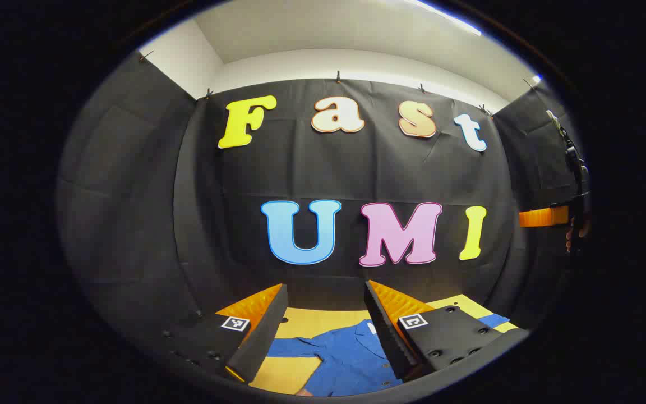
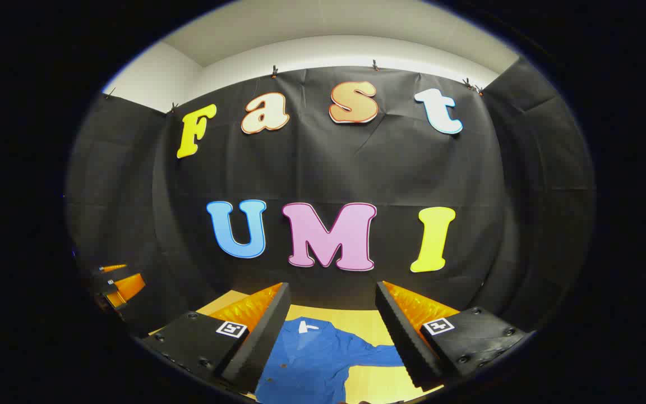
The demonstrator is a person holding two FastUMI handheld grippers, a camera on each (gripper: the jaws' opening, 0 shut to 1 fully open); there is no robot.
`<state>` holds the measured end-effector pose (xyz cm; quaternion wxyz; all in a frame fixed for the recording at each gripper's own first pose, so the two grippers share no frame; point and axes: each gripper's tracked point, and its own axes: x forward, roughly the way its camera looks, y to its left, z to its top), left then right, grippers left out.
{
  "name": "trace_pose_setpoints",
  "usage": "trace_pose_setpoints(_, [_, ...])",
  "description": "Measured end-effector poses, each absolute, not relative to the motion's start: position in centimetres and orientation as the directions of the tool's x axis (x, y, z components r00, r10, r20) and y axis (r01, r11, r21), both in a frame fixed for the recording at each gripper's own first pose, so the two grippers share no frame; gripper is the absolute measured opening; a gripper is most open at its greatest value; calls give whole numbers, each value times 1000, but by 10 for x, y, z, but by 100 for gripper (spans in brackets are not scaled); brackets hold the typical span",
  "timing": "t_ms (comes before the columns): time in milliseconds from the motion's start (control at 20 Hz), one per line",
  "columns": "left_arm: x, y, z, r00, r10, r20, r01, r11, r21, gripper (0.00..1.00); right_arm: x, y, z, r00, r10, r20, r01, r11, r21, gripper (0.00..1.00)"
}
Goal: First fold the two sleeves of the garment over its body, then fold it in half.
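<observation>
No word, number or brand can be read on any object here. The only signs are square black-and-white coded markers: one (image 1: 235, 324) on each finger block of the left gripper (image 1: 326, 286), the second (image 1: 413, 321) across the gap, and likewise a pair (image 2: 231, 329) (image 2: 438, 325) on the right gripper (image 2: 332, 286); they carry a block pattern, not letters. A small white tag (image 2: 304, 327) sits at the collar of the blue shirt (image 2: 312, 359), too small to read.
</observation>
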<state>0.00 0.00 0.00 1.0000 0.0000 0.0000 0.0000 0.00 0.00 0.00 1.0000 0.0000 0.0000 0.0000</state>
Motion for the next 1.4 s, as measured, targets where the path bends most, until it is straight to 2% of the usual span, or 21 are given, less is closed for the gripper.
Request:
trace_pose_setpoints(600, [6, -14, -2, 998, -62, -22, 61, 996, -67, 80, -6, -22, -3, 999, -44, -21, 43, 998, -33, 97])
trace_pose_setpoints(900, [2, -6, 8, 998, -58, 6, 58, 998, -17, 79, -6, -17, 0, 999, -42, -6, 42, 998, -37, 97])
trace_pose_setpoints(1100, [2, -20, 8, 992, -128, 13, 128, 992, 8, 79, 5, -23, 5, 999, -10, -32, 10, 1000, -14, 98])
trace_pose_setpoints(1200, [2, -28, 2, 986, -168, -16, 168, 986, -12, 79, 18, -37, 1, 996, 9, -84, -10, 1000, -9, 98])
trace_pose_setpoints(1400, [9, -34, -15, 977, -197, -79, 193, 980, -56, 79, 51, -82, -36, 961, 32, -274, -19, 999, 49, 98])
